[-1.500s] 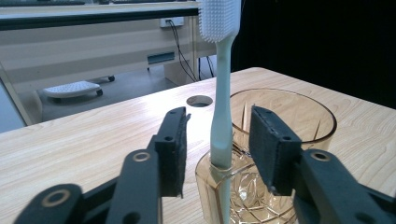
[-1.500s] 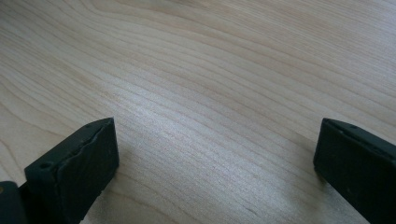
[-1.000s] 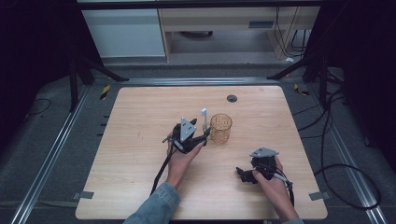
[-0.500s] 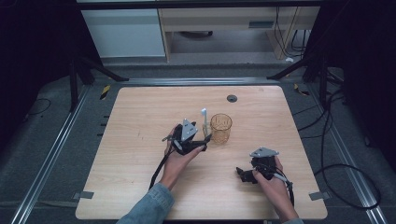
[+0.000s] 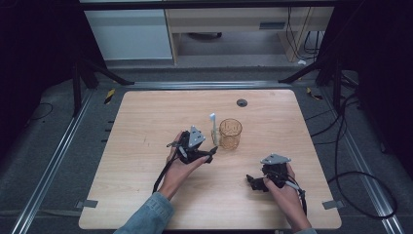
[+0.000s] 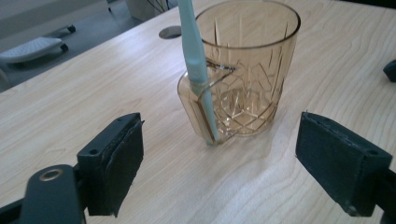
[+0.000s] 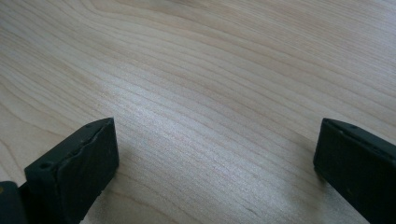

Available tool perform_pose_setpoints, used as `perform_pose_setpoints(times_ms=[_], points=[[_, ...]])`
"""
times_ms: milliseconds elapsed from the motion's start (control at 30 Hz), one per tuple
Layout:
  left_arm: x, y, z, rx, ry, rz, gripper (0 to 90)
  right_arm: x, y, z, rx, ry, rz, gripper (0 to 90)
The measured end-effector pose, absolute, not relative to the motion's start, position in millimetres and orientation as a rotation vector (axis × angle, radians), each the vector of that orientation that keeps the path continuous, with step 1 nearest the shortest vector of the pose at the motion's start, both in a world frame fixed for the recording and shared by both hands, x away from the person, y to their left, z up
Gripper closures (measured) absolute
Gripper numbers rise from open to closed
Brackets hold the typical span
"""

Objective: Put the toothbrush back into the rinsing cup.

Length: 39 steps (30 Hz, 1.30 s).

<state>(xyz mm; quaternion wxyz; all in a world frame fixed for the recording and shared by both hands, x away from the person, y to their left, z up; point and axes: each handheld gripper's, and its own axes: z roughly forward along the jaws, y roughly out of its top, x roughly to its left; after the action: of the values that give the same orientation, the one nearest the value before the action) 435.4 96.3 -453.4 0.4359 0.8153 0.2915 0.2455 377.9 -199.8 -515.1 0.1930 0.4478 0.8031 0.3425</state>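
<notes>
An amber cut-glass cup (image 5: 230, 134) stands upright near the middle of the wooden table (image 5: 146, 122). A pale blue toothbrush (image 5: 213, 129) stands upright at its left side. In the left gripper view the toothbrush (image 6: 194, 60) is slotted through the handle of the cup (image 6: 252, 88). My left gripper (image 5: 209, 155) sits just in front of them, open. Its jaws (image 6: 219, 140) are wide apart either side of the cup and touch nothing. My right gripper (image 5: 251, 183) rests low at the front right, also open (image 7: 215, 140) over bare wood.
A dark round grommet (image 5: 242, 103) sits in the tabletop behind the cup. Black tripod legs (image 5: 311, 73) and cables (image 5: 350, 161) lie on the floor around the table. A white cabinet (image 5: 129, 34) and a shelf unit stand beyond the far edge.
My left gripper has shifted very slightly toward the person. The toothbrush, cup and right gripper stay where they were.
</notes>
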Motion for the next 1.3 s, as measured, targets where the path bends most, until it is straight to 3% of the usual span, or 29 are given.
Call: perform_pose_setpoints(times_ms=[667, 1300], points=[[431, 115, -453, 2.164, 0.845, 0.51, 8.4, 378, -200, -515, 1.257, 2.253, 0.961, 0.4], [430, 177, -456, 2.136, 1.003, 0.491, 7.1, 378, -200, -515, 1.254, 2.254, 0.962, 0.4]])
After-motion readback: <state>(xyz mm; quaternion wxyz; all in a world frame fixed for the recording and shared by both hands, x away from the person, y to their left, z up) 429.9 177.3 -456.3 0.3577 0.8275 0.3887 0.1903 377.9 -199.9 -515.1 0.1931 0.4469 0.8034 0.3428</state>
